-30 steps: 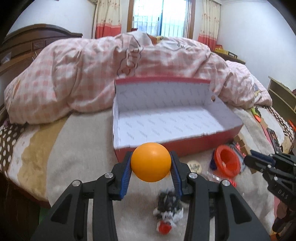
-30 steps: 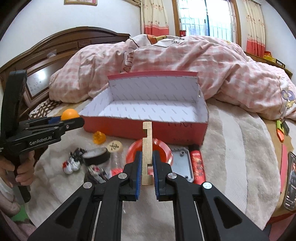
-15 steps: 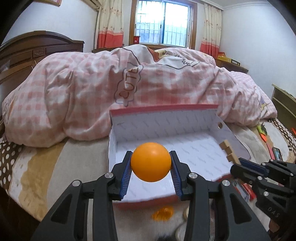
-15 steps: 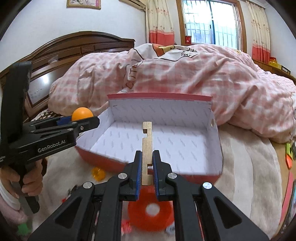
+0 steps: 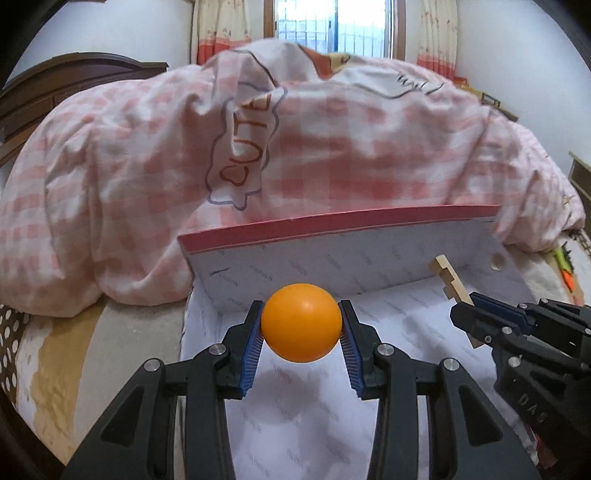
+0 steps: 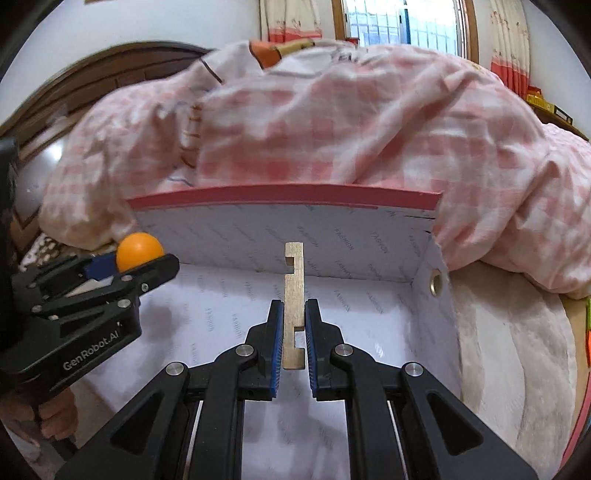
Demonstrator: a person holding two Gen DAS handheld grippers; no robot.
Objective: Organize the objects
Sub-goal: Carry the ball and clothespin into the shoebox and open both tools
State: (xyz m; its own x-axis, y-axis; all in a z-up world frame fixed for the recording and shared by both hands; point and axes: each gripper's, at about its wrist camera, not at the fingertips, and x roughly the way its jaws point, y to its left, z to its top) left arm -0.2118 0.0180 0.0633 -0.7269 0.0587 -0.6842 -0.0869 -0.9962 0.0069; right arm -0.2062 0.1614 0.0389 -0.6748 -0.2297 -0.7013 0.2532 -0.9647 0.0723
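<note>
My left gripper [image 5: 301,332] is shut on an orange ball [image 5: 301,322] and holds it above the white inside of the red box [image 5: 332,223]. My right gripper [image 6: 294,325] is shut on a notched wooden block [image 6: 293,291], held upright over the same box [image 6: 280,194]. In the left wrist view the right gripper [image 5: 469,310] and its block [image 5: 448,277] are at the right, over the box. In the right wrist view the left gripper [image 6: 147,264] with the ball [image 6: 139,246] is at the left. The box floor in view is bare.
A pink checked quilt [image 5: 295,147] is heaped right behind the box [image 6: 332,122]. A dark wooden headboard [image 5: 55,85] stands at the far left. The beige blanket [image 6: 517,350] lies right of the box. A window [image 5: 332,22] is at the back.
Both grippers have moved forward and over the box with their loads. The loose objects on the bed in front of the box have dropped out of view.
</note>
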